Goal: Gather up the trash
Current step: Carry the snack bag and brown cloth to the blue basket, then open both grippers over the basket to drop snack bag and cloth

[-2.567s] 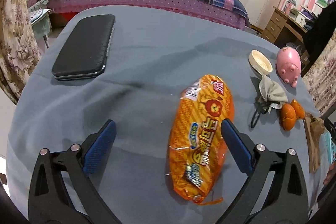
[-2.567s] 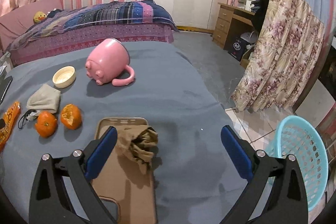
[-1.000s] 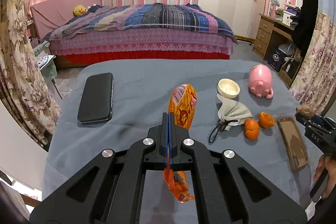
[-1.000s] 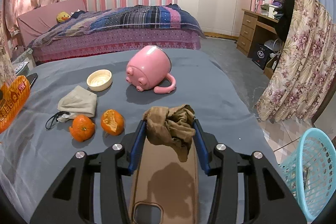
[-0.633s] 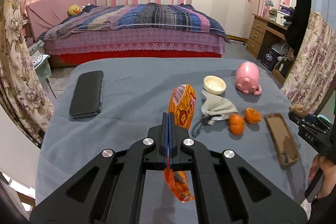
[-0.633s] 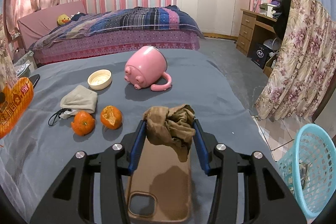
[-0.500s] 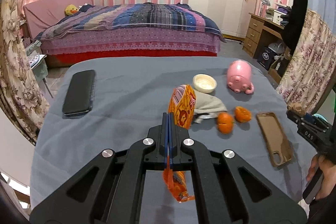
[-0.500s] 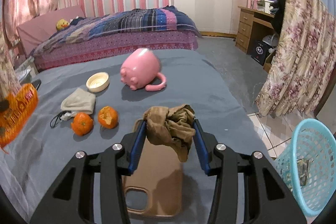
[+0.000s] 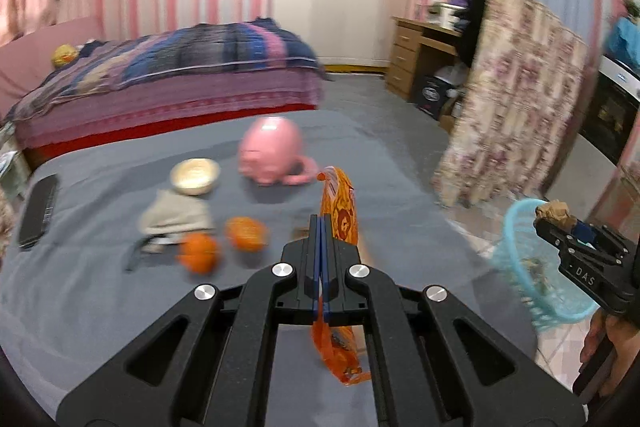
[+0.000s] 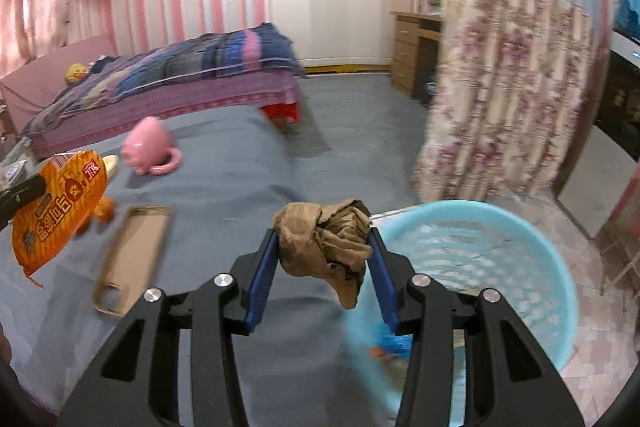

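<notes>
My left gripper (image 9: 322, 227) is shut on an orange snack wrapper (image 9: 339, 215) and holds it edge-on above the grey table; the wrapper also shows at the left of the right wrist view (image 10: 60, 207). My right gripper (image 10: 322, 243) is shut on a crumpled brown paper wad (image 10: 324, 243), lifted near the table's right edge, just left of a light blue trash basket (image 10: 500, 227) on the floor. In the left wrist view the right gripper (image 9: 554, 217) with the wad is in front of the basket (image 9: 516, 227).
On the grey table (image 9: 100, 299) lie a pink pig mug (image 9: 276, 151), a cream bowl (image 9: 195, 177), a beige cloth (image 9: 176, 215), two oranges (image 9: 198, 253), a black phone (image 9: 38, 211) and a tan phone case (image 10: 132, 251). A floral curtain (image 10: 492, 87) hangs beyond the basket.
Both grippers have swung right with their loads. The right gripper with the wad has left the phone case and now is beside the basket. The wrapper has moved over the table's right part.
</notes>
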